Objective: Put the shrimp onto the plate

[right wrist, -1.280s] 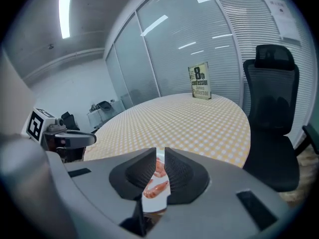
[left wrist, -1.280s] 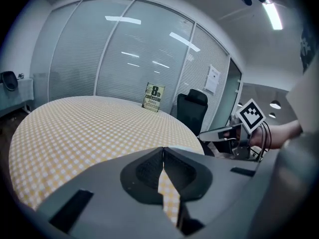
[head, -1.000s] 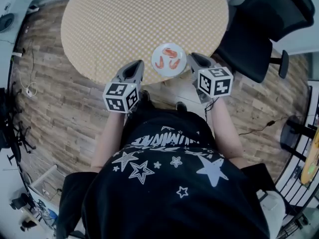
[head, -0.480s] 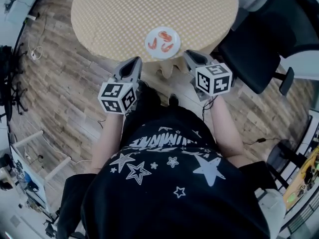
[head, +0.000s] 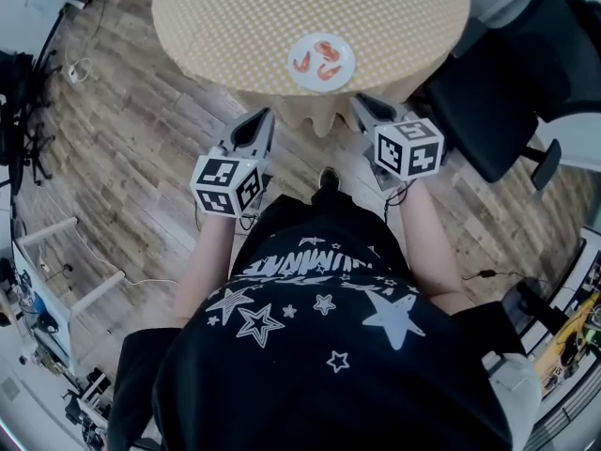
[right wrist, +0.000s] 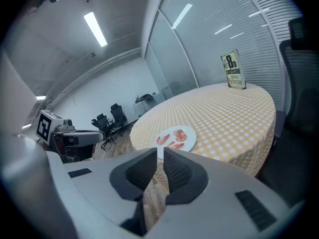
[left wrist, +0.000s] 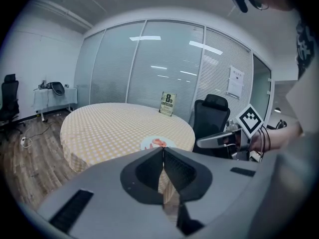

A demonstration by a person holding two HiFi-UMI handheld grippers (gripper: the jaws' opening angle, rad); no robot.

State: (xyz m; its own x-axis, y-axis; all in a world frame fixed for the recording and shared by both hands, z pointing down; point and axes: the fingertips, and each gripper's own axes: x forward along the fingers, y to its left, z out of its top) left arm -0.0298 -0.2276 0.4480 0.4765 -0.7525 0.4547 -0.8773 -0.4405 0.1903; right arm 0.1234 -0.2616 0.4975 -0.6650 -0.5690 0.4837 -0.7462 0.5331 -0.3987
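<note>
Several shrimp lie on the white plate, orange against it and close together. The plate sits on the round worktop, which is covered in a yellow checked cloth, and it lies close to the rim nearest both grippers. From the left gripper the plate is ahead and a little to the right; from the right gripper it is ahead and a little to the left, so it falls between the two lines they point along. Neither gripper touches the plate or the cloth: both are held short of the worktop's edge, over the wooden floor.

In the left gripper view the left gripper is clenched, its two dark pads meeting at the tips with nothing between them; the shrimp and the plate show just above those tips, and the right gripper reaches in from the right side. In the right gripper view the right gripper is also drawn together, with only a thin slit left at the tips and nothing held; the shrimp and plate lie straight beyond it, and the left gripper shows off to its left.

Farther ahead of both grippers, across the worktop, a small standing sign rests on the cloth. To the right of the right gripper, beside the worktop, stands a black office chair
</note>
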